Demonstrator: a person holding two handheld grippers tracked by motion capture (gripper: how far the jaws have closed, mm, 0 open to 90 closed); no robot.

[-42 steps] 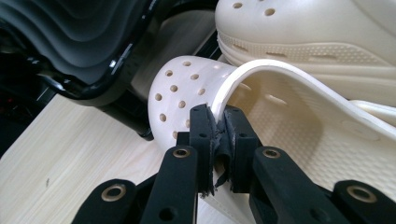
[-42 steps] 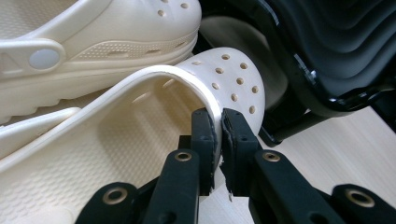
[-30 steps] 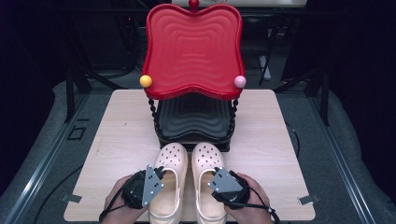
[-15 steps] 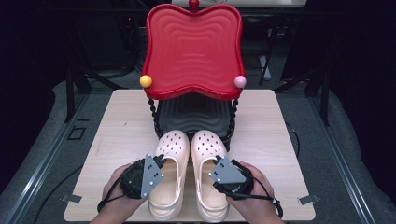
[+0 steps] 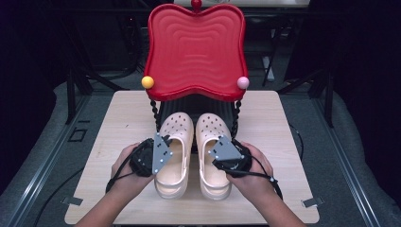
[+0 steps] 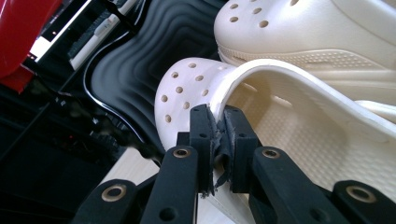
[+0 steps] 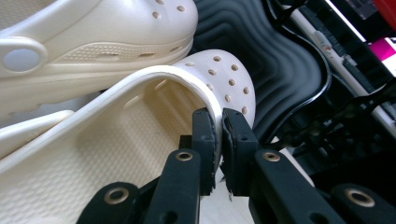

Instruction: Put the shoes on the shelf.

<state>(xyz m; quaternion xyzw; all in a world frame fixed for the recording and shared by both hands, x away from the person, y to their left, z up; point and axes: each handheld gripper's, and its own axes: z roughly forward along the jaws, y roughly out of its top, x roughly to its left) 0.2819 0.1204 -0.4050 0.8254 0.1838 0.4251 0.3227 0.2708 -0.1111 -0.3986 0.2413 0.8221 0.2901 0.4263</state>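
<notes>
Cream-coloured foam clogs stand side by side on the pale wooden table [image 5: 118, 118] in the high view, toes pointing at the red two-tier stand [image 5: 196, 47], whose black lower tray [image 5: 198, 106] lies just beyond those toes. The left clog [image 5: 174, 156] has the left gripper [image 5: 158, 153] at its outer edge, on the side away from the other shoe, and the right clog [image 5: 215, 158] has the right gripper [image 5: 226, 155] at its outer edge in the same way; each tool sits in a hand coming up from the near edge of the table, and the jaw tips themselves are hidden under the grey plates from this height. In the left gripper view, the left gripper [image 6: 218, 135] has its two black jaws drawn close together and clamped on the thin side wall of the left clog [image 6: 196, 88], one pad inside the shoe and one outside, with the right clog [image 6: 317, 32] beyond it and the black tray [image 6: 135, 60] past the perforated toe. In the right gripper view, the right gripper [image 7: 219, 135] is likewise pinched nearly closed on the side wall of the right clog [image 7: 224, 79], pads on either face of the rim, while the left clog [image 7: 102, 28] lies alongside and the black tray [image 7: 280, 60] sits just ahead of the toe.
</notes>
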